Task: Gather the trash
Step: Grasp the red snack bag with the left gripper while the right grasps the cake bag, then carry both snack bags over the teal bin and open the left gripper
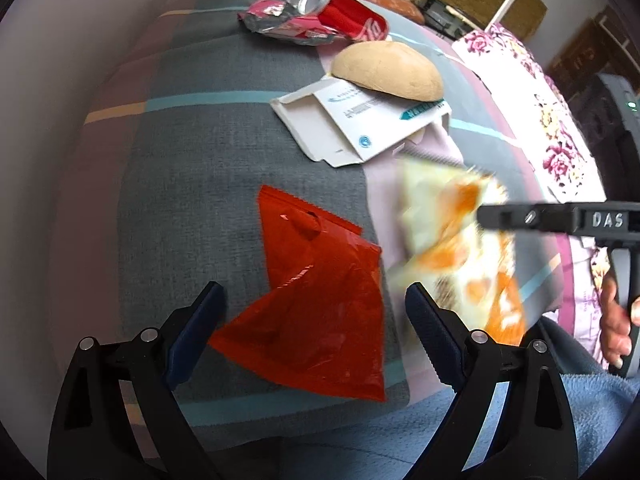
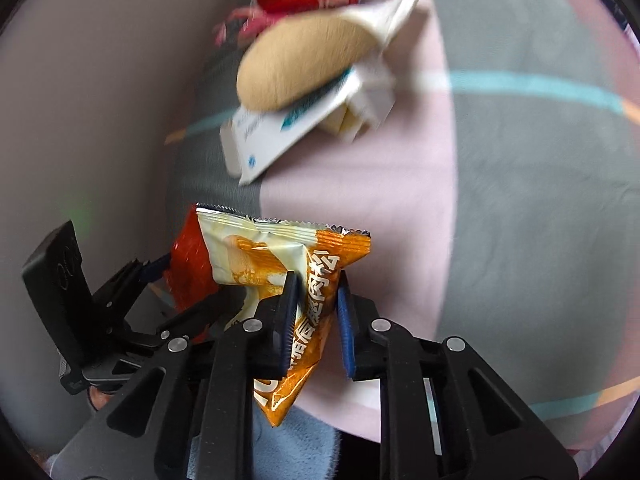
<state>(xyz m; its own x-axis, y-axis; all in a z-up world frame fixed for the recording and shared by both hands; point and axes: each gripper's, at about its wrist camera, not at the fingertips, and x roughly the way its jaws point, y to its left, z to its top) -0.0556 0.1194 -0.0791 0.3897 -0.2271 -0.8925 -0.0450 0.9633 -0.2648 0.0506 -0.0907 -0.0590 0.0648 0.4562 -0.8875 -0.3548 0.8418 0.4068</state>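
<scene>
Right gripper pinches the orange snack bag by a thin fold, lifted off the bed; it could slip free. Left gripper gapes over the red bag, which lies flat and may dodge the pads

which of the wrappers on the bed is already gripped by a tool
The orange and cream snack wrapper: the right tool has pinched it off the bed. The red plastic wrapper lies flat between the open left tool, and the crumpled pink foil wrapper lies untouched.
</scene>
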